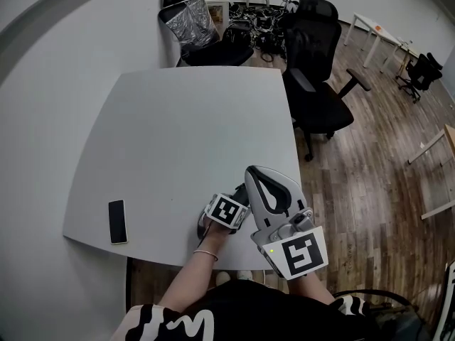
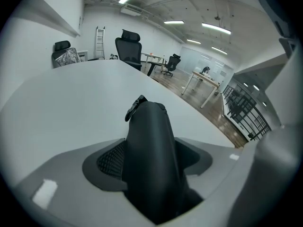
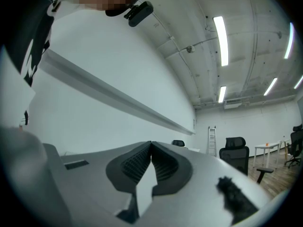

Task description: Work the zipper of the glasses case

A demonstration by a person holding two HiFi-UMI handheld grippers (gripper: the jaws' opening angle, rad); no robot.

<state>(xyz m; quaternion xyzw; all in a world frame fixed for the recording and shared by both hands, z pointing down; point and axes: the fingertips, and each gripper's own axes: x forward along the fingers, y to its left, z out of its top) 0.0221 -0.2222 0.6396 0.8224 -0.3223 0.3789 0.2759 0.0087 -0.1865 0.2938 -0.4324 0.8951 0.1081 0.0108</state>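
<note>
The black glasses case stands on edge between the jaws of my left gripper, which is shut on it across its width. Its zipper pull sticks out at the far top end. In the head view the left gripper rests near the table's front edge, and only a dark bit of the case shows past its marker cube. My right gripper hovers just to the right, raised above the table. Its jaws are shut tip to tip with nothing between them.
A black phone lies at the front left of the grey table. Black office chairs stand past the table's far and right edges, over a wooden floor.
</note>
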